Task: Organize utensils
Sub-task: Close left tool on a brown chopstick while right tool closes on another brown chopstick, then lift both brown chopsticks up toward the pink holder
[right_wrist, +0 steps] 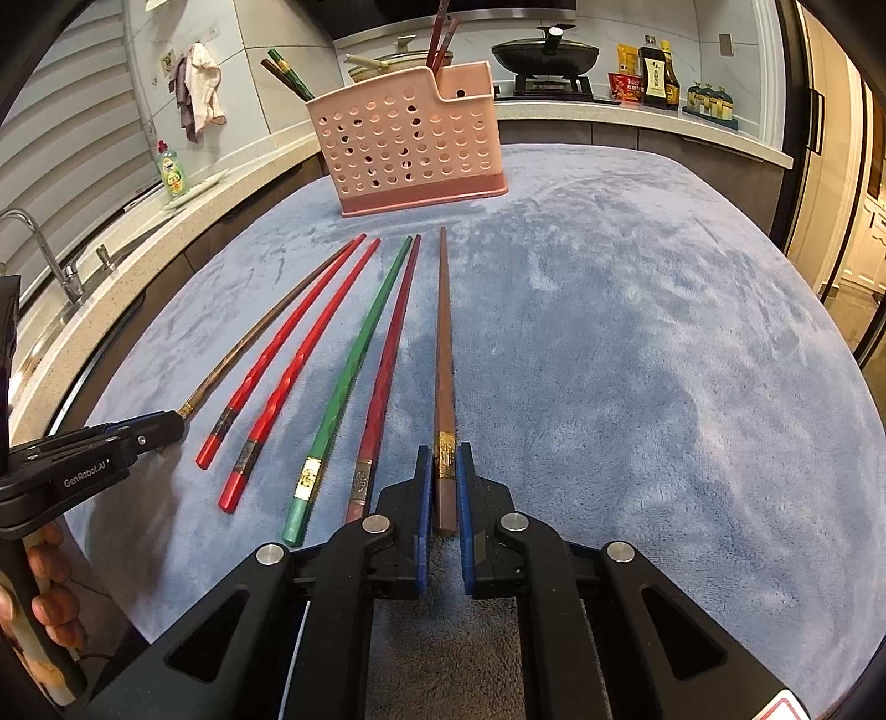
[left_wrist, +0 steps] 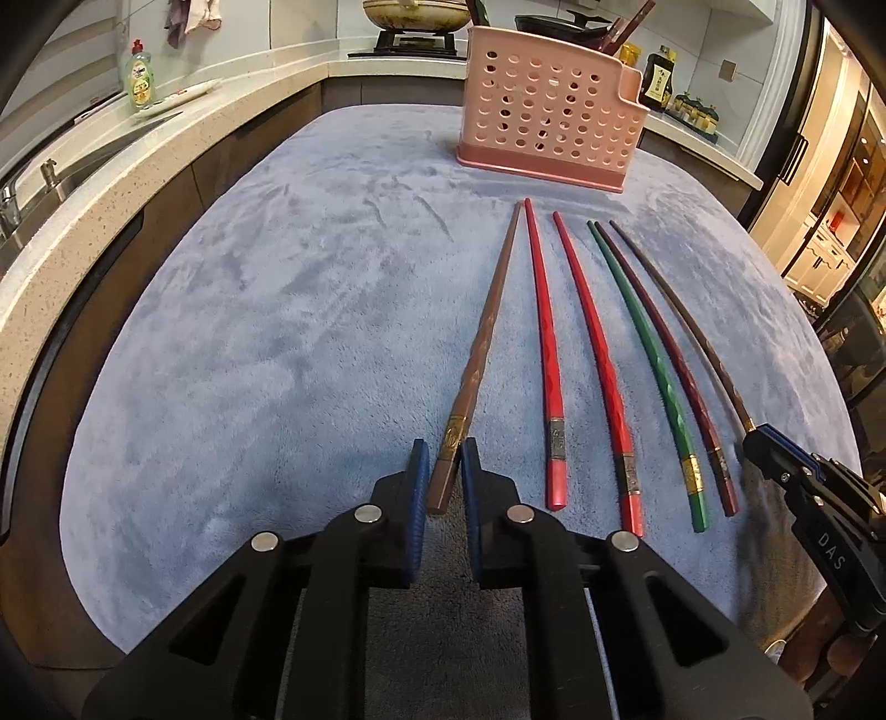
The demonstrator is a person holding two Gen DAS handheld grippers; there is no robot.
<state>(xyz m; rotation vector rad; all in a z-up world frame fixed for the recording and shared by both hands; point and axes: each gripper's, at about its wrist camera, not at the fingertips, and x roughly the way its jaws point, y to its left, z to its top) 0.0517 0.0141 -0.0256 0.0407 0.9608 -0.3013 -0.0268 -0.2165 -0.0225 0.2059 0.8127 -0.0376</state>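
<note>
Several chopsticks lie side by side on a blue-grey plush cloth (left_wrist: 277, 332). My left gripper (left_wrist: 444, 457) is shut on the thick end of a brown chopstick (left_wrist: 487, 338), leftmost in the row. My right gripper (right_wrist: 444, 462) is shut on the other brown chopstick (right_wrist: 444, 343), rightmost in the row. Between them lie two red chopsticks (left_wrist: 545, 343) (right_wrist: 288, 354), a green one (left_wrist: 642, 343) (right_wrist: 354, 354) and a dark red one (left_wrist: 673, 354) (right_wrist: 387, 354). A pink perforated utensil holder (left_wrist: 551, 111) (right_wrist: 410, 138) stands at the far end with chopsticks in it.
A stone counter with a sink and tap (right_wrist: 50, 260) runs along the left, with a green soap bottle (left_wrist: 139, 77). A stove with pans (right_wrist: 545, 52) and sauce bottles (right_wrist: 659, 75) sit behind the holder. The cloth's edge drops off at right.
</note>
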